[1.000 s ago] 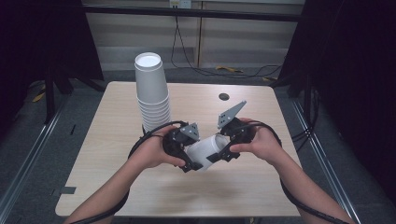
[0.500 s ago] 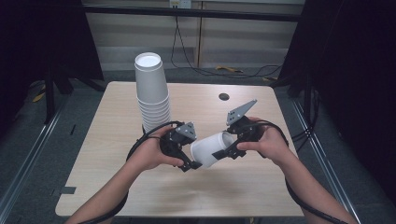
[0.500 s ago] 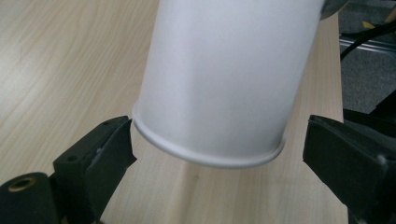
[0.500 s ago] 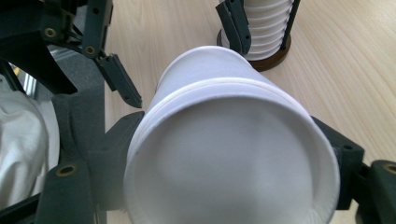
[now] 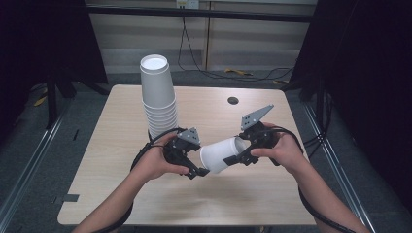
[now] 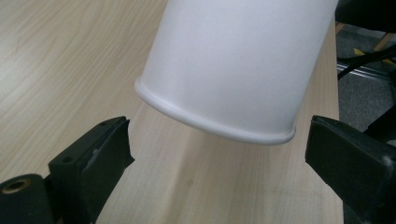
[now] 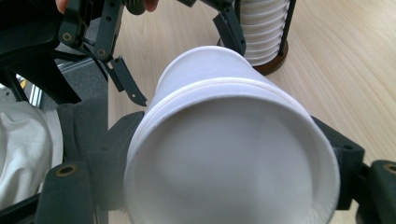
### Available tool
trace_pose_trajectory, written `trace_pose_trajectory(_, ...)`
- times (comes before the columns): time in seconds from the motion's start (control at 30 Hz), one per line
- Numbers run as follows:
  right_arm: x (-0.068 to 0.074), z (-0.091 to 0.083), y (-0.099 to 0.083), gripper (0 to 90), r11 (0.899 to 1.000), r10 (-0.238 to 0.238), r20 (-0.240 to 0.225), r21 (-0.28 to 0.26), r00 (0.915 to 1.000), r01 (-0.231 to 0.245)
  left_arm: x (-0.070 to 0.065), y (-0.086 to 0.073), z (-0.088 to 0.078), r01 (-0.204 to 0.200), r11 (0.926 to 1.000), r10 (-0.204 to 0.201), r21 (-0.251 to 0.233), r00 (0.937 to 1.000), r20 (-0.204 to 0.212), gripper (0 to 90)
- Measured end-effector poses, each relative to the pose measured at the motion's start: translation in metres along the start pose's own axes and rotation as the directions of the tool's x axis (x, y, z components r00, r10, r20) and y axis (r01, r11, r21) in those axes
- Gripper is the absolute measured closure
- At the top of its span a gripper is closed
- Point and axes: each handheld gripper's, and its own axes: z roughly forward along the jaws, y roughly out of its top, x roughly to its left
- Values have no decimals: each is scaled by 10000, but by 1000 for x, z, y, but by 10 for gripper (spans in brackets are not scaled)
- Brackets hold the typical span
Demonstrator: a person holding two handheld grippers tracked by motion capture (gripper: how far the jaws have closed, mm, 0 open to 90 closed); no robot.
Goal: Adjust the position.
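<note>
Right claw pinches 1 white cup near its base, held sideways above the bench. Left claw spread, jaws flanking the rim, not touching. Judgement: centre the rim between the jaws, then close gently; thin paper crushes easily.

Fig.: from my remote stn I see a pale wood-grain table w/ a small dark round hole near its far edge, black curtains L & R, cables and a yellow scrap on the grey floor behind, and a metal rail at L.
</note>
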Motion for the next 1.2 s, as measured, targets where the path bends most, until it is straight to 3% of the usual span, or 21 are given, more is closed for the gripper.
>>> trace_pose_trajectory(0.4,1,0,4,225,9999,-72,-158,-85,9998,71,3,-1,8,-26,9999,26,142,10000,50,8)
trace_pose_trajectory(0.47,1,1,5,224,10000,-81,-178,-33,9998,80,2,-1,9,97,9999,-97,-29,9999,125,8)
trace_pose_trajectory(0.83,1,5,10,223,9999,-160,-248,-10,9996,160,3,-1,9,-100,9997,98,225,9999,98,0)
trace_pose_trajectory(1.2,2,11,14,222,9998,-212,-405,5,9990,213,-1,2,16,-211,9997,208,137,9995,233,0)
